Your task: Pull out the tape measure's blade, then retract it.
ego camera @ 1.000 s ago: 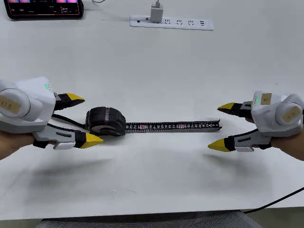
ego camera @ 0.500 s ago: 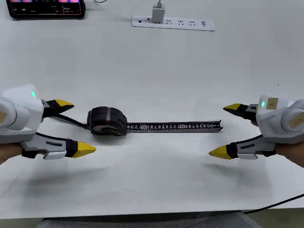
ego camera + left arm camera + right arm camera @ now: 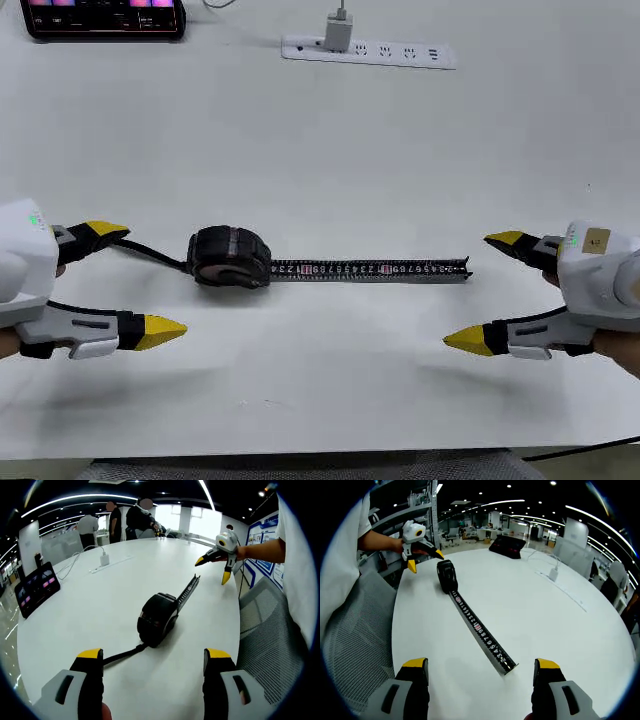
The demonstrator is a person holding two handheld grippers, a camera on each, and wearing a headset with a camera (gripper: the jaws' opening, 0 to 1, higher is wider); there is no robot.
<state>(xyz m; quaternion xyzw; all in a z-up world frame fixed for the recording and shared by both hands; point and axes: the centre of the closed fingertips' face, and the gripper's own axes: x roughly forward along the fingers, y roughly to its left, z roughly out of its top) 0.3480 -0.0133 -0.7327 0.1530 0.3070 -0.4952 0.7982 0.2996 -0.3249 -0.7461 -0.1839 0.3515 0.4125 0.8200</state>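
Note:
A black tape measure (image 3: 229, 257) lies on the white table (image 3: 320, 150), its blade (image 3: 370, 269) drawn out to the right and flat on the surface, ending in a hook (image 3: 466, 268). A black wrist strap (image 3: 150, 252) trails left from the case. My left gripper (image 3: 135, 284) stands open to the left of the case, touching nothing. My right gripper (image 3: 492, 292) stands open just right of the blade's tip, apart from it. The left gripper view has the case (image 3: 157, 618) ahead between the fingers; the right gripper view has the blade (image 3: 480, 630) running away toward the case (image 3: 446, 575).
A white power strip (image 3: 368, 50) with a plugged-in charger lies at the table's far edge. A dark tablet (image 3: 105, 17) sits at the far left corner. The table's near edge runs just below both grippers. Several people stand far off behind the table (image 3: 115, 517).
Both grippers have drawn back from the tape measure, the left one further left, the right one further right and lower. The tape measure and blade lie still.

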